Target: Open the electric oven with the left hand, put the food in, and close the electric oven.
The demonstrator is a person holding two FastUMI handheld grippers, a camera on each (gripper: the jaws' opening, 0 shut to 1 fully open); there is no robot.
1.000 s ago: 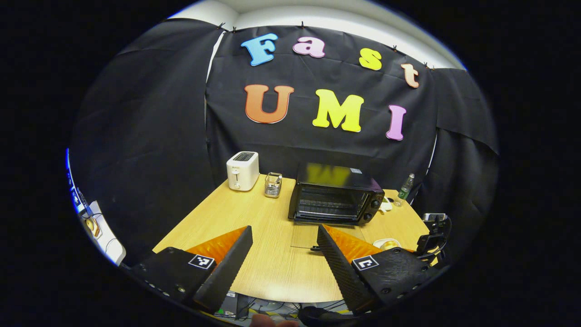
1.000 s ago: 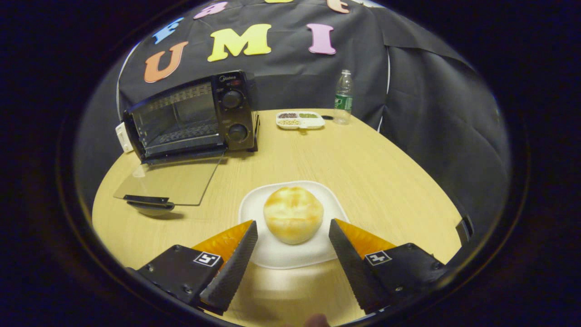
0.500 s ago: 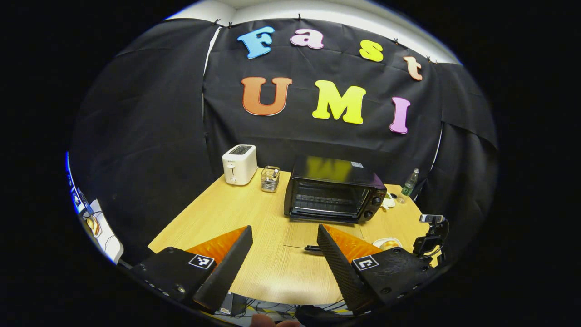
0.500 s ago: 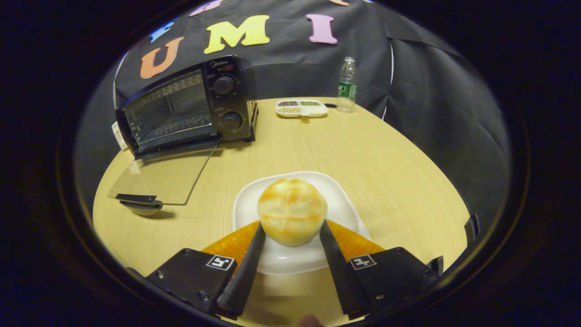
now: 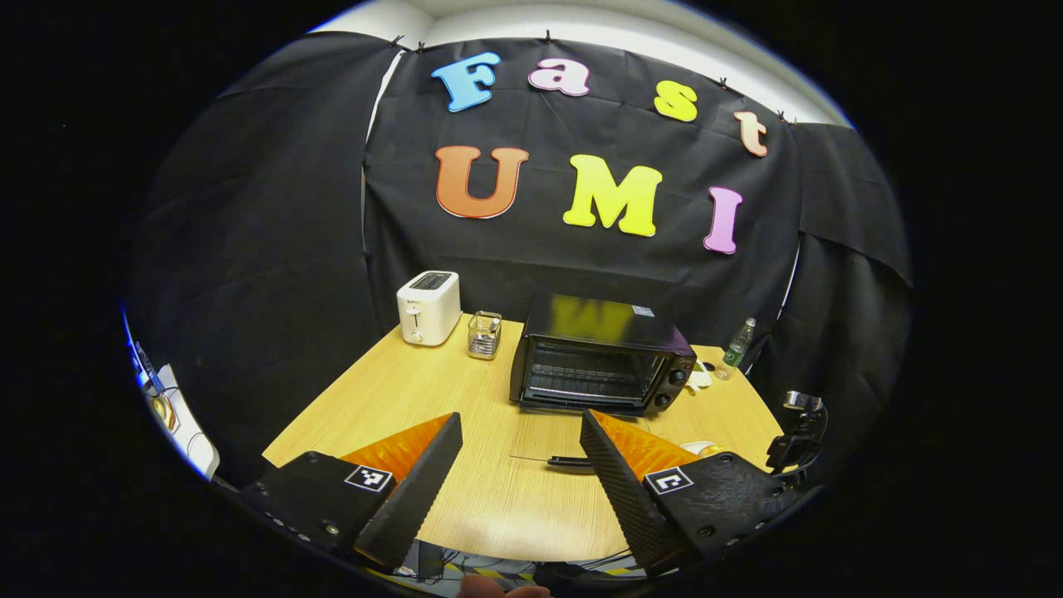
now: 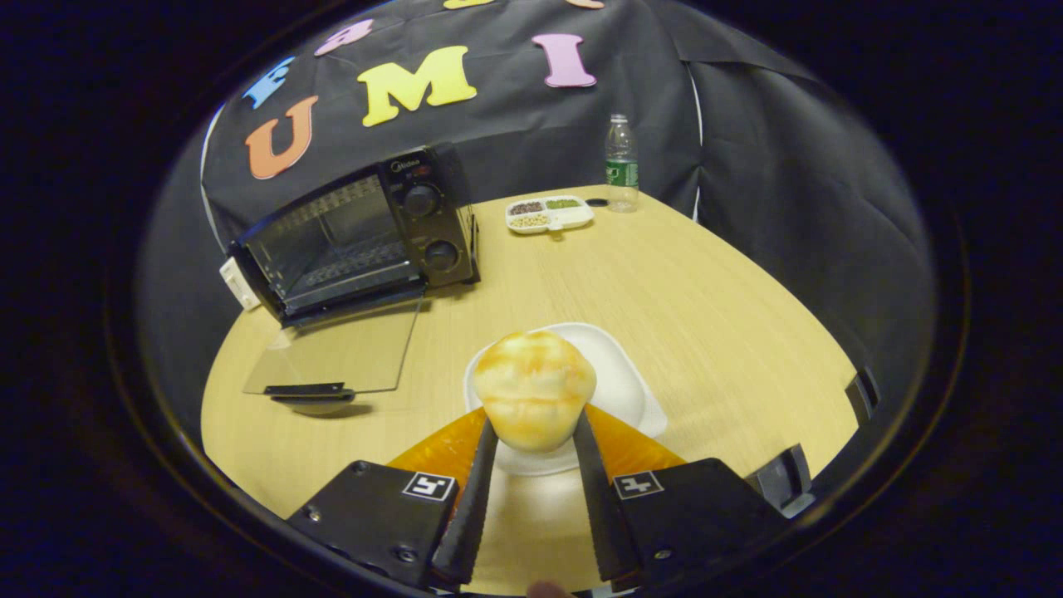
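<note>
- Light falls from overhead; the table [image 6: 706,316] is bright, the cloth walls dim.
- A pale glare patch lies on the wood between the left gripper [image 5: 519,465] fingers, another just ahead of the right gripper [image 6: 531,490].
- The bun [image 6: 534,389] is well lit and sharp, slightly washed out on top.
- The oven [image 5: 598,353] top mirrors a yellow smear.
- The open door [image 6: 336,357] casts a soft shadow under its handle.
- Fisheye bending curves the table edge; the rims darken and soften.
</note>
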